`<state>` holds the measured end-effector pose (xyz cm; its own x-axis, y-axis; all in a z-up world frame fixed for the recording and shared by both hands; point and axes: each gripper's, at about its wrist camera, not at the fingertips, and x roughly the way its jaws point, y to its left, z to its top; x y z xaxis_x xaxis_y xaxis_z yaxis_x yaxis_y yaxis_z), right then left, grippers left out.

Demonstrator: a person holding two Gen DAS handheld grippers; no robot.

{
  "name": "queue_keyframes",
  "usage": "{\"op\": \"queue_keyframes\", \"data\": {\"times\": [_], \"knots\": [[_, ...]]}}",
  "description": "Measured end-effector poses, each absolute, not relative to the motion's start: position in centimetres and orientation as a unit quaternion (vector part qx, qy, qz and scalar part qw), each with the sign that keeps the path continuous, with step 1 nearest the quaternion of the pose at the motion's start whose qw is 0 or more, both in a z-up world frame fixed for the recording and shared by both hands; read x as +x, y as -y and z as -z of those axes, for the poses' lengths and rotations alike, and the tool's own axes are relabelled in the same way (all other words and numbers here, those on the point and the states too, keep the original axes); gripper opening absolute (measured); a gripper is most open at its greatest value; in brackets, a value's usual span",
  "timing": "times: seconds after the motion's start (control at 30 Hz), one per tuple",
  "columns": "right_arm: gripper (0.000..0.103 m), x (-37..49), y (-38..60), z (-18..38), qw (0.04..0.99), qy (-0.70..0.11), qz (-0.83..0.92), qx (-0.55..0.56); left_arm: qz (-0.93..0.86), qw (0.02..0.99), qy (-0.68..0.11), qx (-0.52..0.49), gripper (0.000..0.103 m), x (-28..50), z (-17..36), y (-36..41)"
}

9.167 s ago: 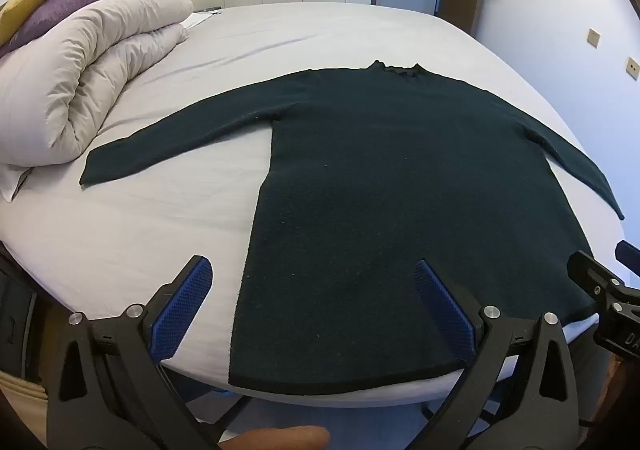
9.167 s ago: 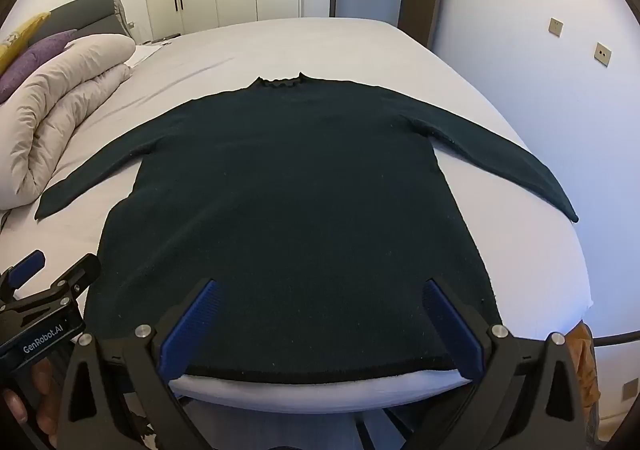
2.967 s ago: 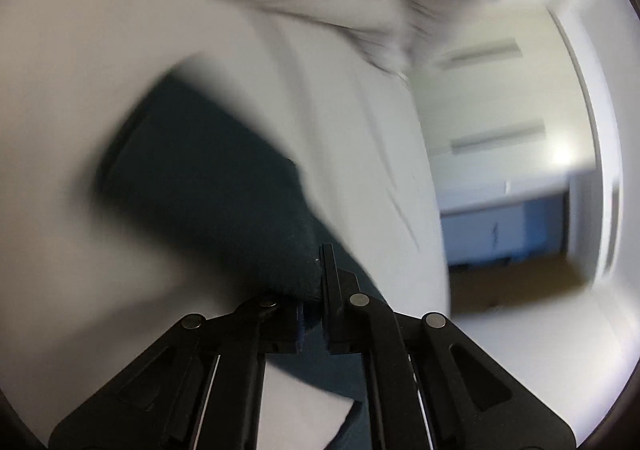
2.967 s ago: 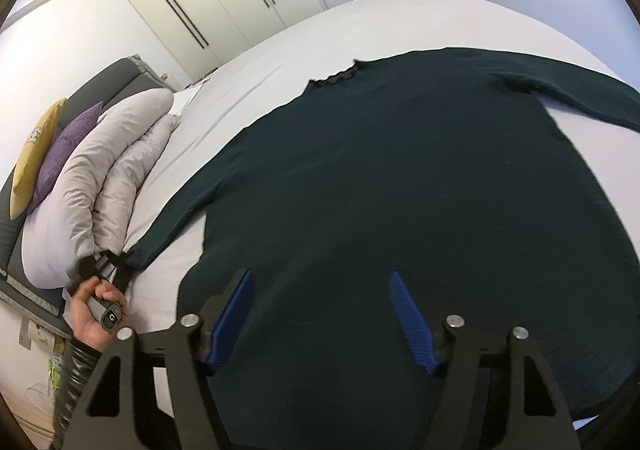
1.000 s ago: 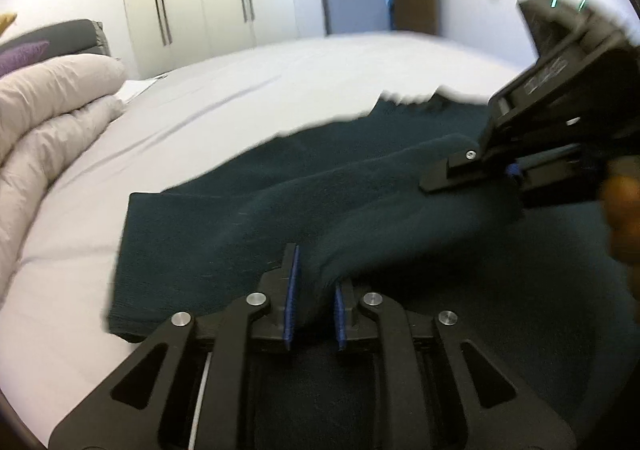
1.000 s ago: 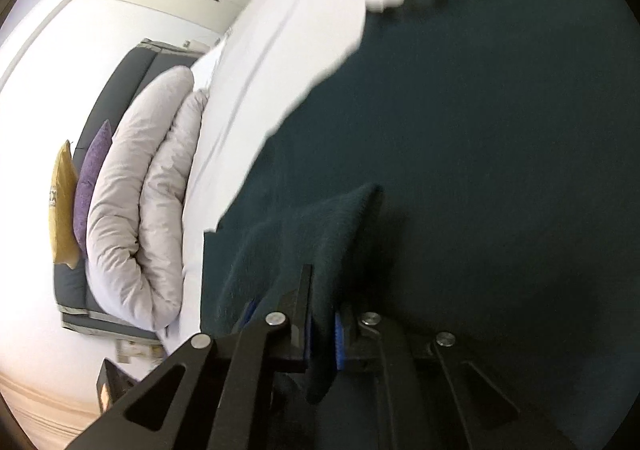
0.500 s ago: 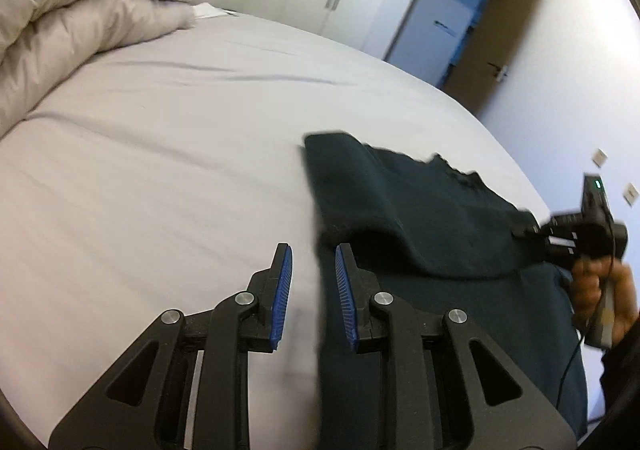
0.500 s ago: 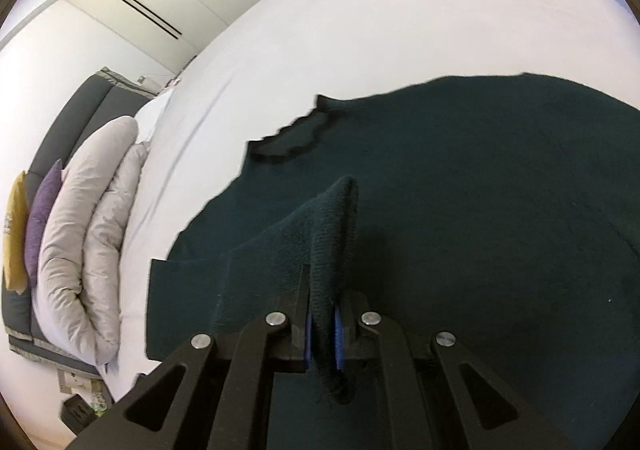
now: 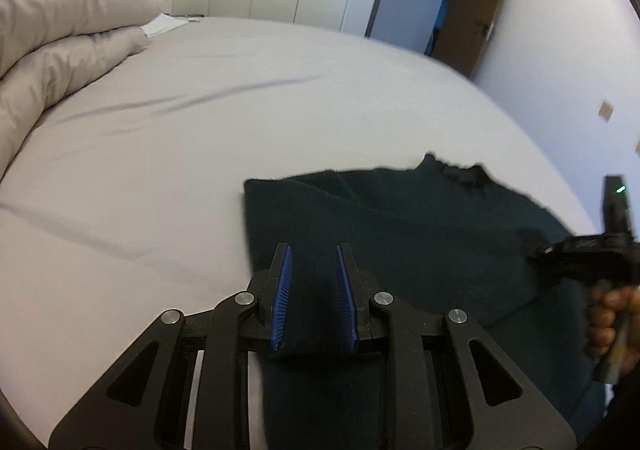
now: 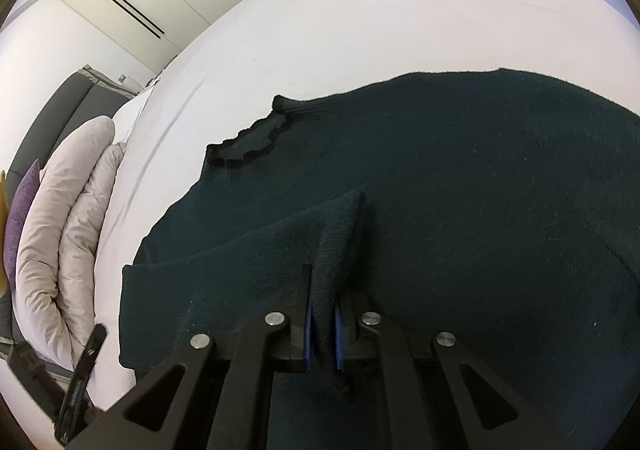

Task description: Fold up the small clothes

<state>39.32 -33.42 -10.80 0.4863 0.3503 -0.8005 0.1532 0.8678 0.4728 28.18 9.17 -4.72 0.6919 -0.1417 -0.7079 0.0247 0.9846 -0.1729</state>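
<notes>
On the bed (image 9: 168, 153), the dark sweater (image 9: 400, 234) lies flat, its left sleeve (image 10: 256, 250) folded in across the chest. The left gripper (image 9: 312, 302) hovers released over the folded left edge, nothing between its pads. The right gripper (image 10: 321, 324) stays clenched on the sleeve's cuff; best to lay that cuff flat, wrinkle-free, before letting go.
</notes>
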Motion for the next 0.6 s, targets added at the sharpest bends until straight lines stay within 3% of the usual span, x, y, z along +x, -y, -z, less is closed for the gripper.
{"op": "queue_keyframes", "data": {"times": [0.1,0.2,0.3,0.37,0.47,0.6], "knots": [[0.009,39.4,33.8,11.3,0.821,-0.504,-0.063,0.26,0.034,0.899,-0.433,-0.056,0.022,30.0,7.4,-8.0],[0.01,39.3,34.2,11.6,0.818,-0.503,-0.066,0.271,0.033,0.902,-0.428,-0.036,0.022,30.0,8.6,-7.4],[0.022,39.1,34.8,11.8,0.805,-0.505,-0.074,0.303,0.037,0.901,-0.43,-0.031,0.022,30.4,8.8,-7.2],[0.022,38.7,34.6,11.6,0.805,-0.505,-0.074,0.303,0.04,0.902,-0.427,-0.039,0.022,30.3,9.0,-7.4],[0.01,38.4,33.7,11.5,0.808,-0.516,-0.072,0.276,0.046,0.902,-0.426,-0.05,0.022,30.1,9.0,-7.8],[0.008,38.1,34.9,11.1,0.796,-0.515,-0.063,0.311,0.059,0.897,-0.437,-0.035,0.022,29.5,8.9,-8.1]]}}
